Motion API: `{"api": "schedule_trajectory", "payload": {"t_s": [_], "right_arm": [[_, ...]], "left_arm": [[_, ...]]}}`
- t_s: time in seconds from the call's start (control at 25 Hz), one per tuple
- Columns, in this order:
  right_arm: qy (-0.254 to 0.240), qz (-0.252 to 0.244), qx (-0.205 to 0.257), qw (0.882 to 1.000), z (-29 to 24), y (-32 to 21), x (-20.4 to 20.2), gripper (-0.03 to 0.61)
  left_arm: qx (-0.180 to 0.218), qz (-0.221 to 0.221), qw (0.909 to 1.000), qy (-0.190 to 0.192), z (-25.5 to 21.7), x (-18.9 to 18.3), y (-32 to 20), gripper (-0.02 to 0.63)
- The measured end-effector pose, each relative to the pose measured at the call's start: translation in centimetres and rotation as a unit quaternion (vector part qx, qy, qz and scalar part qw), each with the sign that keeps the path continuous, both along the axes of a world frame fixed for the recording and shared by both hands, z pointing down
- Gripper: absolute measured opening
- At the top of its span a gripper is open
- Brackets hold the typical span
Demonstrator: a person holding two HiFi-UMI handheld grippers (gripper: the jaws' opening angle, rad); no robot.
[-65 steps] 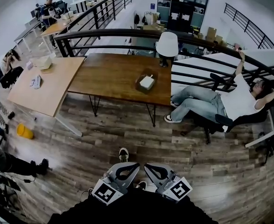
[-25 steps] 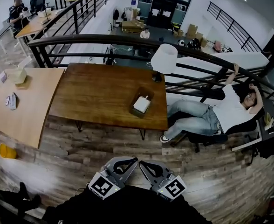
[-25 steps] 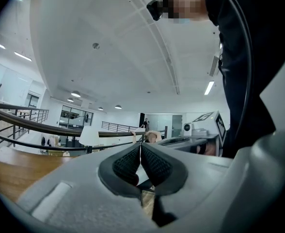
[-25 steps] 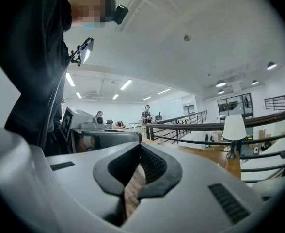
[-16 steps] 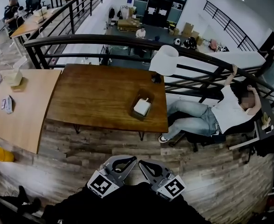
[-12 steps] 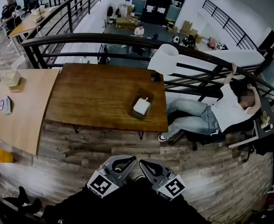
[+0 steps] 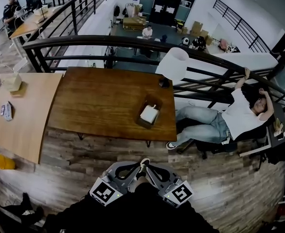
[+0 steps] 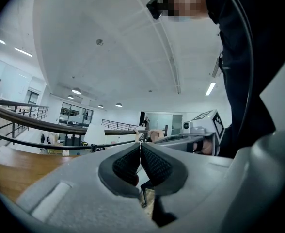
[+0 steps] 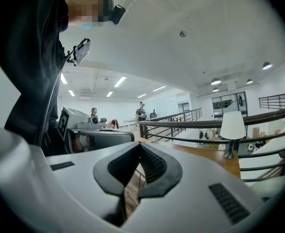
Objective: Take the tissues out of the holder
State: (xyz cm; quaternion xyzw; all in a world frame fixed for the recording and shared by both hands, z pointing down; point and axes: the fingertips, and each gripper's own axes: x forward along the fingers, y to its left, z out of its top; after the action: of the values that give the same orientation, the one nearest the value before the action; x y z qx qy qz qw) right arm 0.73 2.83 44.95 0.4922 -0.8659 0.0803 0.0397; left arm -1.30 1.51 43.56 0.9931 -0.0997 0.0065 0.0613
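A dark wooden tissue holder (image 7: 143, 119) with white tissues (image 7: 150, 113) poking up stands near the right front edge of the dark brown table (image 7: 99, 98), well ahead of me. Both grippers hang low at the bottom of the head view, side by side above the plank floor and far short of the table. My left gripper (image 7: 133, 167) has its jaws closed together with nothing between them, as the left gripper (image 8: 140, 147) view also shows. My right gripper (image 7: 150, 169) is likewise shut and empty, its pads meeting in the right gripper (image 9: 139, 147) view.
A white-shaded lamp (image 7: 173, 63) stands at the table's back right, before a black railing (image 7: 108, 41). A lighter table (image 7: 16, 110) adjoins on the left. A person (image 7: 229, 118) reclines in a chair right of the table. A yellow object (image 7: 5, 162) lies on the floor.
The view has shifted slightly toward the table. A shoe tip now shows between the two grippers. Both grippers stay shut and side by side.
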Motion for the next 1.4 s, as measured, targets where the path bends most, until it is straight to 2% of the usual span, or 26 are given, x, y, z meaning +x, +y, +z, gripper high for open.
{"api": "schedule_trajectory", "payload": {"t_s": [0.24, 0.6, 1.4], "right_arm": [[-0.007, -0.002, 0.005, 1.000, 0.7, -2.4, 1.7, 0.005], [-0.021, -0.006, 0.008, 1.000, 1.1, -6.8, 6.0, 0.006], [-0.031, -0.033, -0.023, 0.999, 2.5, -14.1, 12.7, 0.006]], "left_arm": [[0.017, -0.004, 0.9998, -0.008, -0.4, 1.5, -2.2, 0.011], [0.011, -0.012, 0.9997, -0.018, -0.2, 4.9, -5.7, 0.010], [0.002, -0.019, 0.9988, -0.045, 0.3, 12.4, -13.1, 0.010]]}}
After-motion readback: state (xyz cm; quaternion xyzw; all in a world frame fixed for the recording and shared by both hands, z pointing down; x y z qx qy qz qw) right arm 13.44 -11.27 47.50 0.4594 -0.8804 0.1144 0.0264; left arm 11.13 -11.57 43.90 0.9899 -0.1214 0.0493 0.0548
